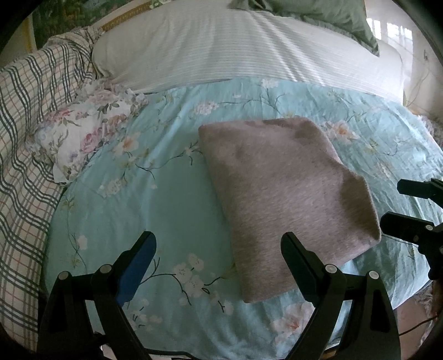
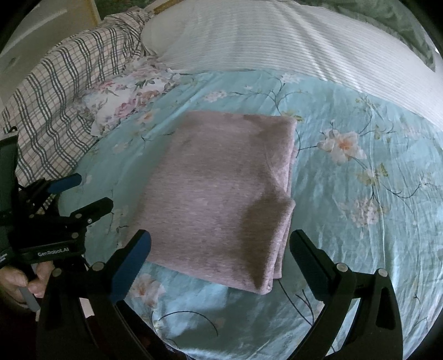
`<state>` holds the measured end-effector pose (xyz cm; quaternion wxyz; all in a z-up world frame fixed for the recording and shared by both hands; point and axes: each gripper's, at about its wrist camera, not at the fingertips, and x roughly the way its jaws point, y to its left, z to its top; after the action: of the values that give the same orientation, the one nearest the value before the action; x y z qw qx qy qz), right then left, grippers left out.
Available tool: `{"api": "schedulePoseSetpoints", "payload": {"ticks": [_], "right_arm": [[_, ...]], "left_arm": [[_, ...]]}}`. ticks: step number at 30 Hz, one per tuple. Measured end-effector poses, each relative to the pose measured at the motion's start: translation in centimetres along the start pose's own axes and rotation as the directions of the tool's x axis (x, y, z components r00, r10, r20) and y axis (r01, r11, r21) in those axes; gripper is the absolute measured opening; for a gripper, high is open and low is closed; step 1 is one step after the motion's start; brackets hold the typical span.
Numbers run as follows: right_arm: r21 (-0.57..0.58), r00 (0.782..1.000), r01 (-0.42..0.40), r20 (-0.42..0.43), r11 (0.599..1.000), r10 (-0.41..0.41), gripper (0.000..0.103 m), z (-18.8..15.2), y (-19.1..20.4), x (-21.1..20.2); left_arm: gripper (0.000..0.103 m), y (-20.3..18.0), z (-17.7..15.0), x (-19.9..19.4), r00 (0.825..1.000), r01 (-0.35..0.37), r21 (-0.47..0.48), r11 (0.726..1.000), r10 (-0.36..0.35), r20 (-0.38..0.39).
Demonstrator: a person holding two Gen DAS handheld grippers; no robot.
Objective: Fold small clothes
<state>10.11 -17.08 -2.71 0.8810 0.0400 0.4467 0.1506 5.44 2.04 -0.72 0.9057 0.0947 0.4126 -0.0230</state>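
Now the pink garment [image 1: 288, 199] is lying folded into a thick rectangle on the bedspread [image 1: 138, 193], which is pale blue with printed blossoms and is covering the near part of the bed. Its layered edges are showing along the right side in the right wrist view, stacked one on another, and a dark shadow is falling across its near right corner.

Both grippers are hovering just short of the garment and neither is touching it. The left gripper [image 1: 218, 265] is standing with its jaws spread wide and nothing between them; its right finger is overlapping the garment's near edge in its own view, while the blue-padded left one is sitting over bare bedspread. The right gripper [image 2: 220, 263] is likewise gaping, empty, with the garment's near edge showing in the gap between its fingers. In the right wrist view the left gripper is appearing at the far left, also parted, with a hand [image 2: 16, 279] gripping its handle.

Beyond the garment, a white striped pillow [image 1: 235, 47] is stretching across the head of the bed. A floral cloth [image 1: 83, 133] is lying bunched at the bedspread's left edge, and a plaid blanket [image 1: 30, 110] is rumpled beside it, farther left. A green pillow [image 1: 318, 16] is peeking in at the top right.
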Motion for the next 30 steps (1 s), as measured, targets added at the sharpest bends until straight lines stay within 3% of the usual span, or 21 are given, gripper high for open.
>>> {"api": "schedulePoseSetpoints", "payload": {"ticks": [30], "right_arm": [[0.005, 1.000, -0.012, -0.001, 1.000, 0.012, 0.100, 0.29, 0.28, 0.18]], "left_arm": [[0.092, -0.16, -0.05, -0.36, 1.000, 0.009, 0.003, 1.000, -0.009, 0.005]]}}
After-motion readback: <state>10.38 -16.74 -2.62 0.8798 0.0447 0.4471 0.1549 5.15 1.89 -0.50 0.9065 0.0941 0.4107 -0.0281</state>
